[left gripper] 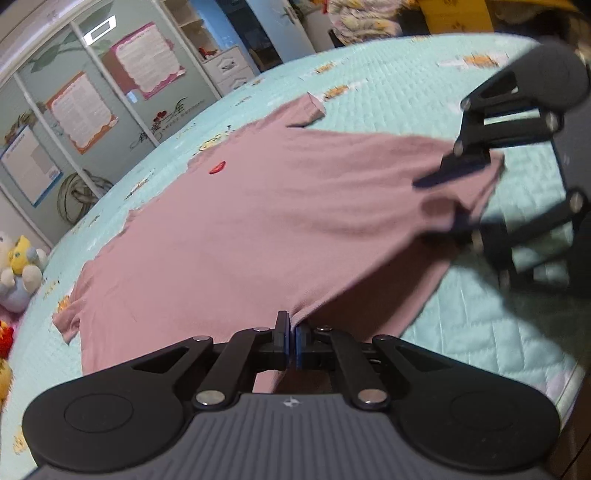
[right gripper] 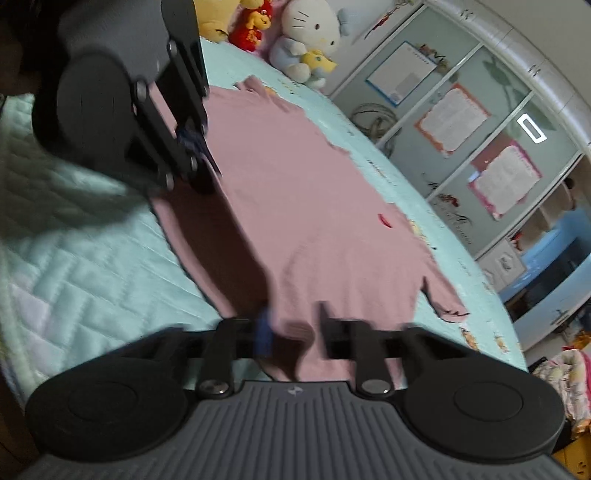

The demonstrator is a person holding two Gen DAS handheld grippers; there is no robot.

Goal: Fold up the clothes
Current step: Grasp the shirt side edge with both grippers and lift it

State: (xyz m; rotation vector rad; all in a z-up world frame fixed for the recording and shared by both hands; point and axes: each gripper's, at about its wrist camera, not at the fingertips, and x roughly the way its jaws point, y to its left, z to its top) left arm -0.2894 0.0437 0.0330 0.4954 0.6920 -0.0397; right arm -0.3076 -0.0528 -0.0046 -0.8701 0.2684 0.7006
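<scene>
A pink T-shirt (left gripper: 258,221) (right gripper: 314,221) with a small red mark (left gripper: 217,167) on the chest lies spread flat on the teal quilted bed cover (left gripper: 480,332) (right gripper: 92,277). My left gripper (left gripper: 291,332) is shut on the shirt's near hem, and the cloth rises slightly into its pads. In the right wrist view the left gripper (right gripper: 197,147) shows at the upper left, pinching that edge. My right gripper (right gripper: 295,330) is blurred, its fingers apart with the shirt's corner lying between them. From the left wrist view the right gripper (left gripper: 447,203) straddles the far hem corner.
Plush toys (right gripper: 310,40) (left gripper: 18,266) sit along one edge of the bed. A wardrobe with posters on its glass doors (left gripper: 85,110) (right gripper: 480,147) stands beyond the bed. A pile of patterned bedding (left gripper: 369,18) lies past the other end.
</scene>
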